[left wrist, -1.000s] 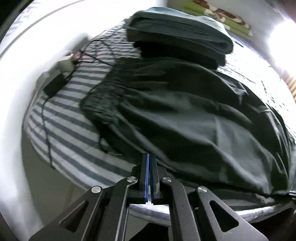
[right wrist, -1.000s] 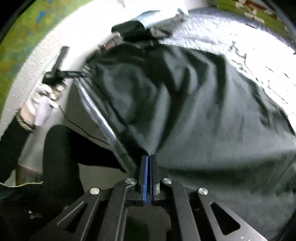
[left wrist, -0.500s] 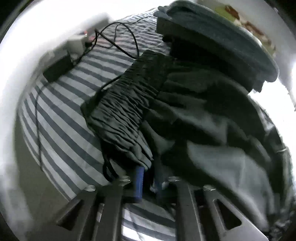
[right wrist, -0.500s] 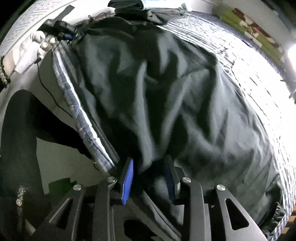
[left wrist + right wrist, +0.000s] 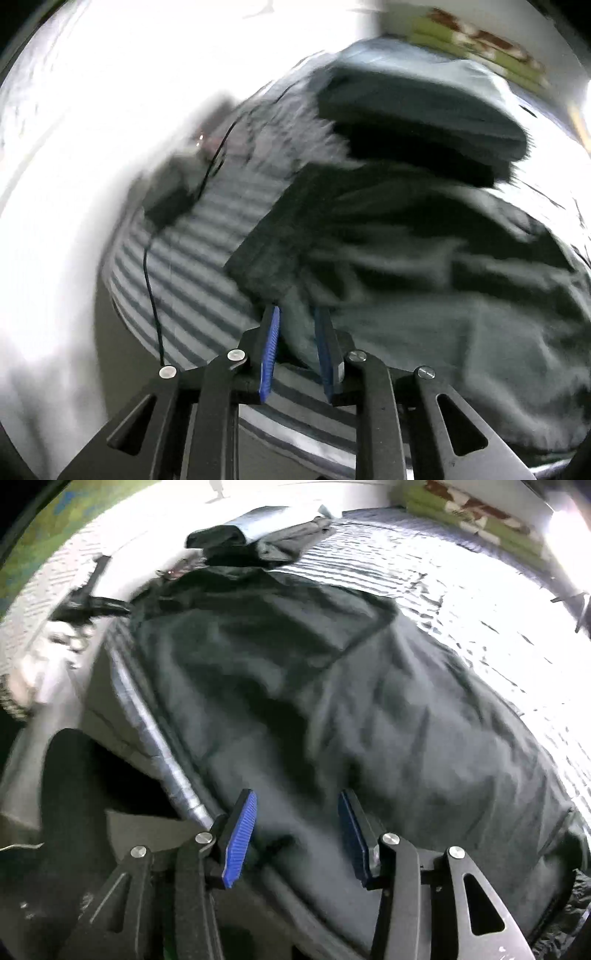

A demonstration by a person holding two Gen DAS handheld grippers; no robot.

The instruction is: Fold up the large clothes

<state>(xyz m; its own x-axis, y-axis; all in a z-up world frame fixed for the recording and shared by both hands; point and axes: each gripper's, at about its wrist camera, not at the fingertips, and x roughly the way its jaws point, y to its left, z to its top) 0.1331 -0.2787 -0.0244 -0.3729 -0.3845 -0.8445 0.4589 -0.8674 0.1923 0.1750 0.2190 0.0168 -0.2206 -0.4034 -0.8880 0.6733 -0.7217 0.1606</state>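
One dark garment [image 5: 332, 709] lies spread on the striped bed [image 5: 192, 236], still unfolded; folded clothes [image 5: 417, 110] are stacked beyond it. Left gripper [image 5: 295, 332] and right gripper [image 5: 297, 823] jaws have just been opening, cloth loose between them.

A bedroom in a home; a bed [image 5: 177, 280] with a blue-and-white striped sheet fills both views; a dark garment [image 5: 332, 709] lies spread across it, with a stack of folded clothes [image 5: 417, 110] at the far end; a black cable [image 5: 151, 280] trails over the sheet's edge; a green patterned pillow or blanket [image 5: 480, 520] sits against the pale wall [image 5: 92, 92] beyond.
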